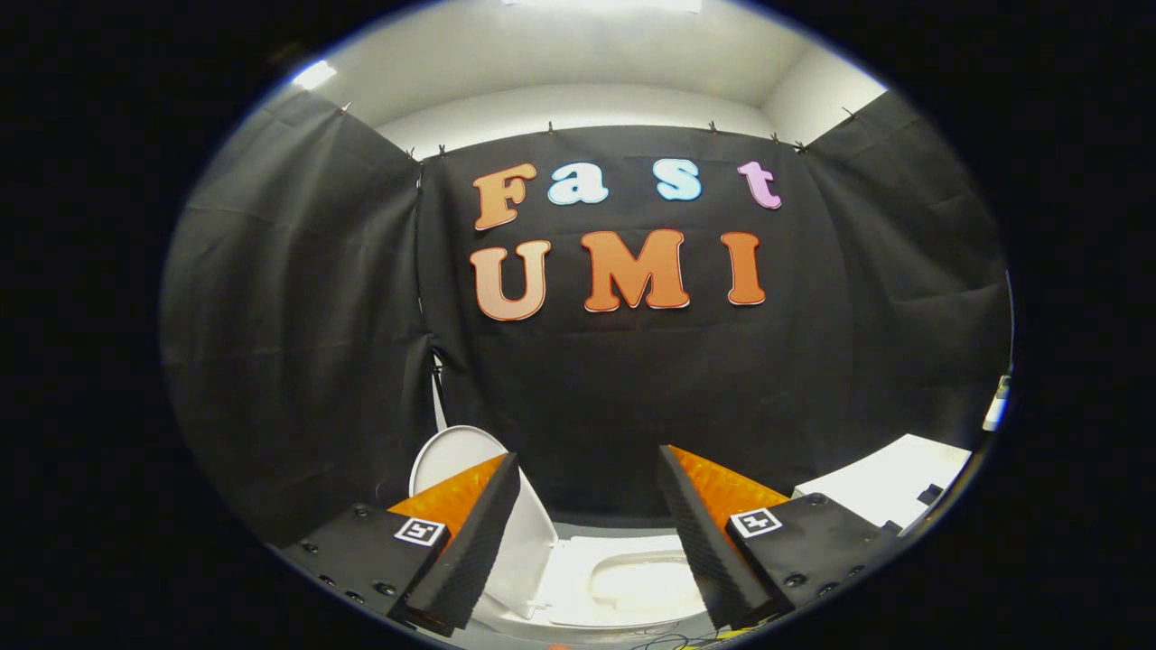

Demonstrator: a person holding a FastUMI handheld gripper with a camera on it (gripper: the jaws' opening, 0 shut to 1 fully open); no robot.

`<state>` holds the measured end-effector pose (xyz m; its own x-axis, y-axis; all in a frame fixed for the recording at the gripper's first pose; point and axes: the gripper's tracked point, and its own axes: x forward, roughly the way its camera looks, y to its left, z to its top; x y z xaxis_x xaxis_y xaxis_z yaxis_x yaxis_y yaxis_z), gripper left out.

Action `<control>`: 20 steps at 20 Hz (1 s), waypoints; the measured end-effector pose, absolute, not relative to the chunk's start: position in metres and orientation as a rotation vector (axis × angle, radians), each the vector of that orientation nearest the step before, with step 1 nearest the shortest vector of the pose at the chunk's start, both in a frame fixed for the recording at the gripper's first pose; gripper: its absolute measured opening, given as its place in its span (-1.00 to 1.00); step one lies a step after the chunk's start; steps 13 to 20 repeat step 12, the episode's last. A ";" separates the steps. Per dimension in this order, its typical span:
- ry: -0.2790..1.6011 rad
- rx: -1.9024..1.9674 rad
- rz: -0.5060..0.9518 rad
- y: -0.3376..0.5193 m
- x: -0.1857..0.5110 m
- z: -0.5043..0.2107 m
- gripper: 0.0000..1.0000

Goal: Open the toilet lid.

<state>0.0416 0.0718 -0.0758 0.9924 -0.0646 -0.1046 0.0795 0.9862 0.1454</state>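
- Two fingers of the claw (587, 533) stick out at the bottom of the gripper view, with a wide gap between them.
- Each finger has a black ridged pad on its inner side, an orange side, and a black base with a small square black-and-white marker on top.
- Nothing sits between the fingers, and they do not touch anything. The claw is spread open and holds nothing.
- The claw points forward and a little down, and it hangs up in the air over the toilet.
- The toilet lid (470, 487) is white and rounded. It stands up, tilted back toward the black cloth wall (632, 388). The left finger (474, 542) hides part of it.
- The lid is already lifted off the seat.
- The white toilet seat (578, 578) lies flat, seen low down in the gap between the two fingers.
- The toilet bowl (641, 582) is open in the middle of the seat. It is pale inside.
- The right finger (700, 533) covers the right side of the seat.
- A white box shape (890, 483) sits to the right, past the right finger. I cannot tell what it is.
- Thin wires (673, 643) lie on the floor in front of the toilet, near the tips of the fingers.
- A white ceiling (578, 63) with bright lights is above the black cloth.
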 end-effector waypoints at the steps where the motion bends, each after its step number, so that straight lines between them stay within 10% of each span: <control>1: 0.097 0.154 -0.069 0.073 0.042 -0.075 0.98; 20: 0.089 0.155 -0.060 0.073 0.046 -0.068 0.98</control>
